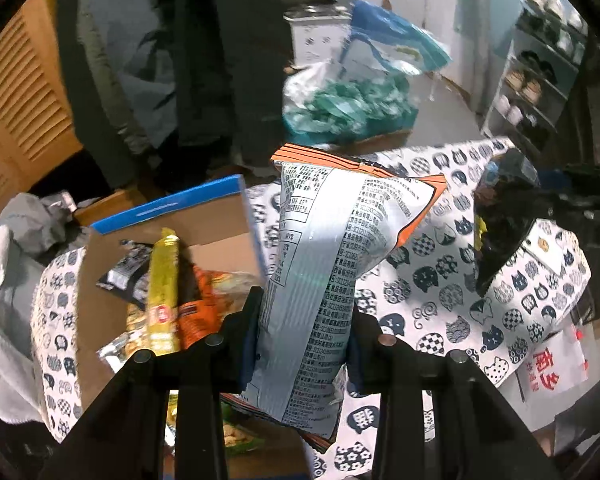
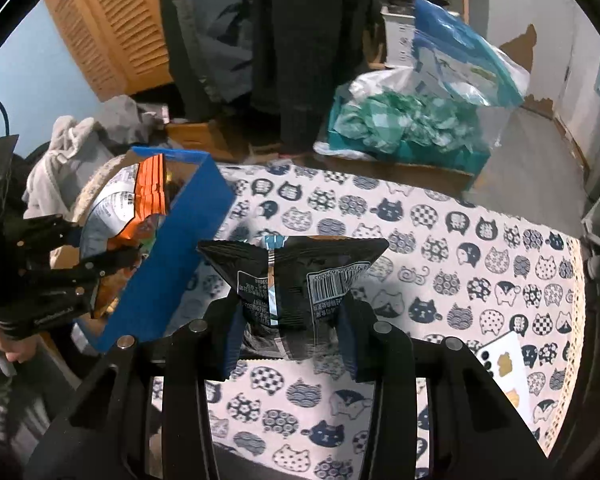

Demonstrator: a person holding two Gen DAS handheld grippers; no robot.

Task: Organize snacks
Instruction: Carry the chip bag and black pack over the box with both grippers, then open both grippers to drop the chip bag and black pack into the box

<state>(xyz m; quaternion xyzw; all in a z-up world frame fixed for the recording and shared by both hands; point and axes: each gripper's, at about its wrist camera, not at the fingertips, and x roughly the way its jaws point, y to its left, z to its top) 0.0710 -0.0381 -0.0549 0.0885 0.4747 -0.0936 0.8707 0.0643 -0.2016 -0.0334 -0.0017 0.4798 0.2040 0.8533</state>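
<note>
Beside the box's blue rim (image 2: 188, 240), left gripper (image 1: 302, 340) clamping silver-orange bag (image 1: 320, 260), right gripper (image 2: 290, 332) clamping black packet (image 2: 296, 276) above bare tablecloth (image 2: 480, 264).

Louvered wood door (image 2: 112, 28) — shelf rack (image 1: 540, 80), grey floor (image 2: 532, 152).

Your left claw (image 1: 304, 340) was clamped on a snack bag, held upright; your right claw (image 2: 290, 332) pinched a dark packet, raised.

Dense Chinese small print is carried on the silver-and-orange snack bag (image 1: 320, 280), too fine to be read. "南乡" in red is seen on a white bag (image 1: 552, 364) at four o'clock. A barcode numbered "970006 652005" is borne by the black snack packet (image 2: 296, 276).
</note>
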